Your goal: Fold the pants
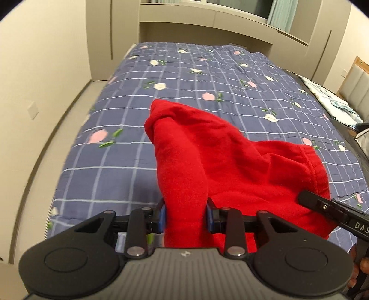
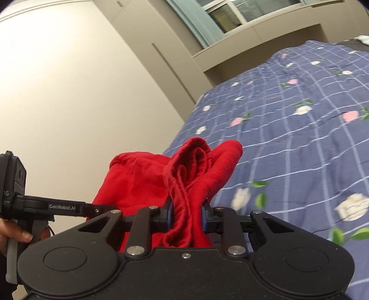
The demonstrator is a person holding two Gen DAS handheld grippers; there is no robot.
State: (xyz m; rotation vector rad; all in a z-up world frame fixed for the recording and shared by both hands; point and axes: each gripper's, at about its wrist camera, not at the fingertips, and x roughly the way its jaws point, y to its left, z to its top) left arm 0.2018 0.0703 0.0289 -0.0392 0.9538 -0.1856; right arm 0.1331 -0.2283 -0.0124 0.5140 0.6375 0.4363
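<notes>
Both claws are pinching the red pants (image 1: 221, 161): the left gripper (image 1: 186, 215) clamps a bunched fold, the right gripper (image 2: 186, 215) a gathered, rope-like edge. The cloth hangs bundled between them, lifted above the near edge of the blue checked, flowered bedspread (image 1: 184, 76), which stretches away toward the beige built-in cabinets (image 1: 207, 20).

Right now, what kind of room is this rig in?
Most likely a bedroom: a bed under a blue checked floral quilt, built-in beige cabinets beside it, and a curtained window above.
</notes>
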